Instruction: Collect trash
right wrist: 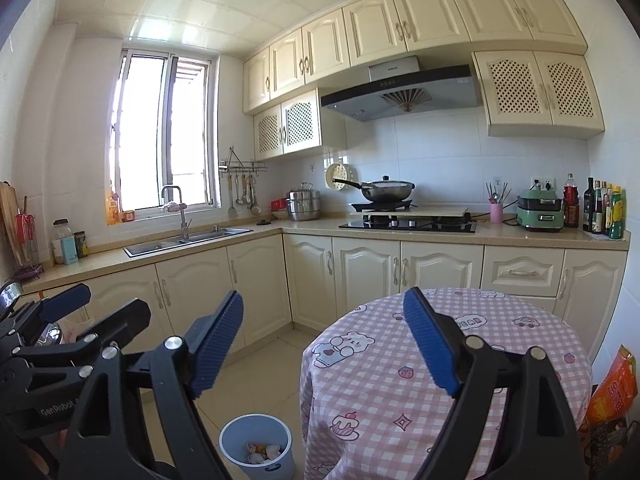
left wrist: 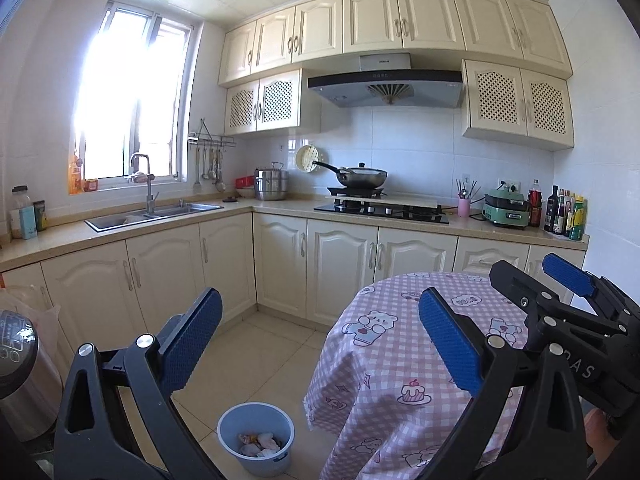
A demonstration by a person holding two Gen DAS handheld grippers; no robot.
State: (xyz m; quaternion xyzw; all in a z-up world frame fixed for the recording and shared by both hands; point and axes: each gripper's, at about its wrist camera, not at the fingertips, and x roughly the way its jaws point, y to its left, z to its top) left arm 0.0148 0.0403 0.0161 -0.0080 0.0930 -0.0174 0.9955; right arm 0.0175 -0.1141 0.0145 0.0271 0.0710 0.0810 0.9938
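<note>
From the left wrist view, the left tongs (left wrist: 320, 340) stood wide, with nothing between the two blue pads. The small round blue plastic bin (left wrist: 256, 438) sat on the pale tiled floor (left wrist: 260, 352), just beside the edge of the round table with the pink checked bear cloth (left wrist: 384, 372). Crumpled white and brown trash (left wrist: 258, 444) lay inside it. The part of the table top that showed had no trash on it. I think the job looked nearly done. The bin stood low and close to the hanging cloth, so a swinging arm could have knocked it over and spilled the scraps. The right tongs (left wrist: 568, 280) hung close by over the far edge of the table, so the two could have bumped. The near side of the table was hidden behind the black frame. A shiny metal pot with buttons (left wrist: 18, 364) at the left edge was cut off.

From the right wrist view, the right tongs (right wrist: 324, 340) also stood wide and held nothing. The same blue bin (right wrist: 256, 446) showed at the bottom, partly hidden by the black arm. An orange plastic food bag (right wrist: 614, 384) stood past the right edge of the table. I could not tell if it was trash or food to keep, so grabbing it could have been a mistake. Its lower part was dark and hard to make out. The floor behind the table was hidden too, so some trash could have been missed there.
</note>
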